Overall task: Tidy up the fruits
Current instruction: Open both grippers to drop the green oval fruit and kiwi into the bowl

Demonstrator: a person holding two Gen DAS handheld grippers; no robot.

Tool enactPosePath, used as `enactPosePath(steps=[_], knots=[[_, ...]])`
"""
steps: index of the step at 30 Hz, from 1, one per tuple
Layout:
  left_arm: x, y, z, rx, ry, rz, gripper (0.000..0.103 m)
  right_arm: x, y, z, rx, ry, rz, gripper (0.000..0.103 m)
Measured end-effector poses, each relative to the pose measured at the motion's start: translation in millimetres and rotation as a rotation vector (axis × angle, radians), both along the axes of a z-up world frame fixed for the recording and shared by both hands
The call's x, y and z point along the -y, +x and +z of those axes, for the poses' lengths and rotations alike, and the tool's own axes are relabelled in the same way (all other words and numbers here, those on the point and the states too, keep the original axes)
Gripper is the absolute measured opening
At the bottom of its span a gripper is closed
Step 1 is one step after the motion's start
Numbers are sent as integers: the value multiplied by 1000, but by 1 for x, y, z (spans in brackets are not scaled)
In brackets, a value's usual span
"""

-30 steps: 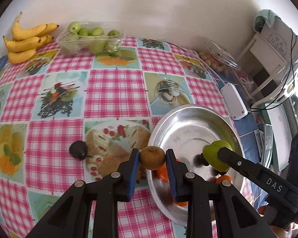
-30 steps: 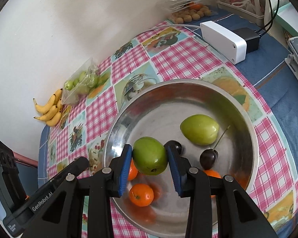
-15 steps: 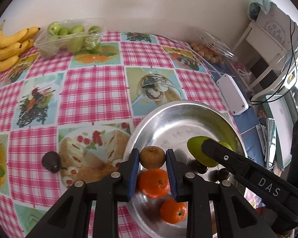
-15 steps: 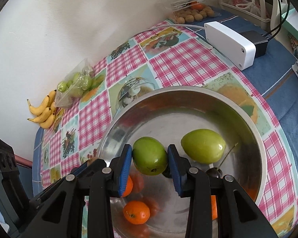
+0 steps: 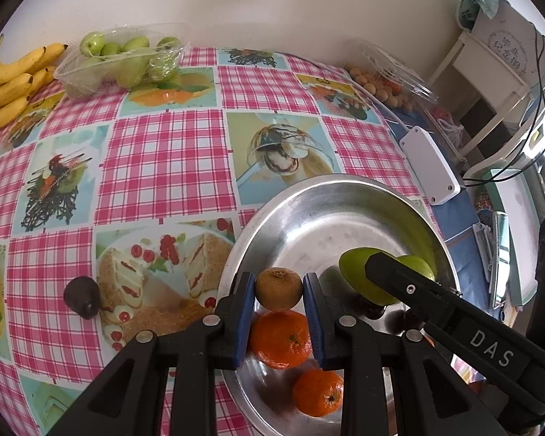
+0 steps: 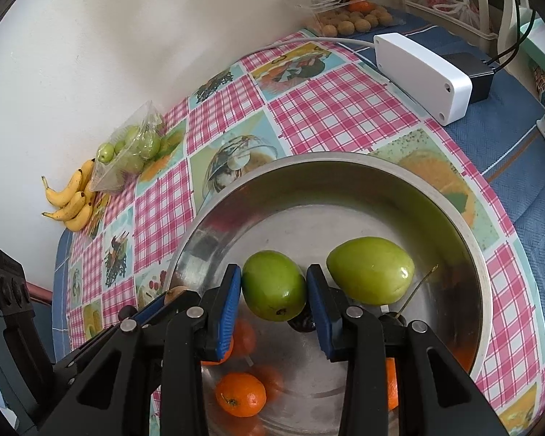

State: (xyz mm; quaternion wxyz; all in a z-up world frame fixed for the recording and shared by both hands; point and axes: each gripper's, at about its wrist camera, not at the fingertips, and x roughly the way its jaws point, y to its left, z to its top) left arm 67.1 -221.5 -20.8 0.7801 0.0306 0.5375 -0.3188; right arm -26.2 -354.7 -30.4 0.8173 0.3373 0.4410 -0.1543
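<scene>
Brown fuzzy kiwi (image 5: 278, 289) is clamped between the blue pads of the left gripper (image 5: 278, 318), jaws closed on it, lower centre of the left wrist frame, over the near-left rim of the steel bowl (image 5: 345, 189). Roughly egg-shaped; its stem end faces up toward the camera. Right gripper (image 6: 273, 299) has its jaws closed on a glossy green fruit (image 6: 273, 285), oval, long axis running upper left to lower right in the right wrist frame, above the bowl floor. Directly under the kiwi: one tangerine (image 5: 281, 339), a second tangerine (image 5: 319, 392) lower right. Another green fruit (image 6: 370, 270) lies in the bowl just beside the held one; dark cherries (image 6: 303, 323) sit beneath. On the checked desk (image 5: 163, 152): dark plum-like fruit (image 5: 82, 297) at left, bananas (image 5: 14, 83) and a clear tray of green fruits (image 5: 123, 61) upper left, white box (image 5: 429, 165) at right.
</scene>
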Motion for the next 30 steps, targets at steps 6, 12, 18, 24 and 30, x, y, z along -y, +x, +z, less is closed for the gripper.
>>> enactPosePath(steps=[6, 12, 18, 24, 30], knots=[[-4, 1, 1, -12, 5, 3, 30, -2, 2, 5, 12, -9, 14, 40], [-10, 2, 7, -21, -5, 9, 31, -6, 1, 11, 15, -20, 26, 40], [-17, 4, 14, -19, -8, 25, 32, -8, 0, 13, 0, -33, 29, 40], [-35, 11, 14, -31, 21, 89, 34, -12, -1, 12, -29, -52, 43, 40], [-56, 19, 8, -32, 83, 167, 63, -24, 1, 15, -63, -111, 69, 55]])
